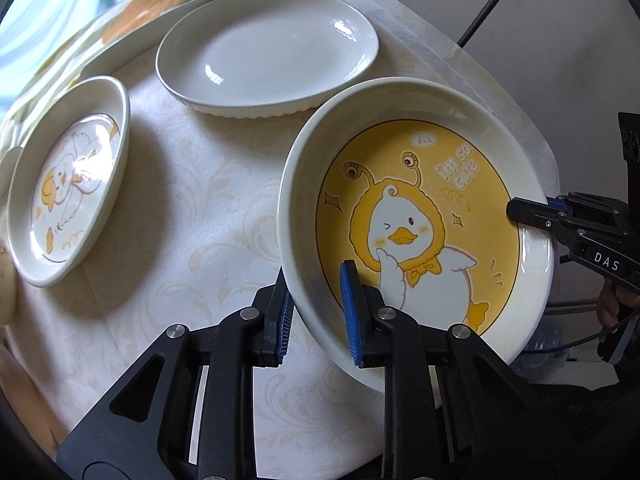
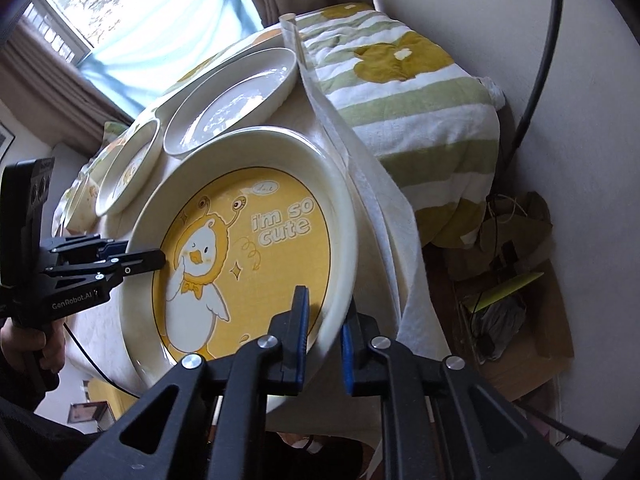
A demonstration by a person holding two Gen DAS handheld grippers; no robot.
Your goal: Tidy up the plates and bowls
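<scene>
A large white dish with a yellow duck picture (image 1: 416, 216) is held tilted above the table by both grippers. My left gripper (image 1: 318, 312) is shut on its near-left rim, one pad inside and one outside. My right gripper (image 2: 324, 336) is shut on the opposite rim; it shows in the left wrist view (image 1: 532, 212) at the dish's right edge. The dish fills the middle of the right wrist view (image 2: 248, 240). A plain white oval dish (image 1: 268, 48) lies at the back. A smaller duck dish (image 1: 72, 180) lies at the left.
The table carries a cream patterned cloth (image 1: 200, 208). A green-striped blanket (image 2: 420, 92) lies behind it. A window with curtains (image 2: 132, 12) is at the far left. A cardboard box with clutter (image 2: 508, 292) stands on the floor to the right.
</scene>
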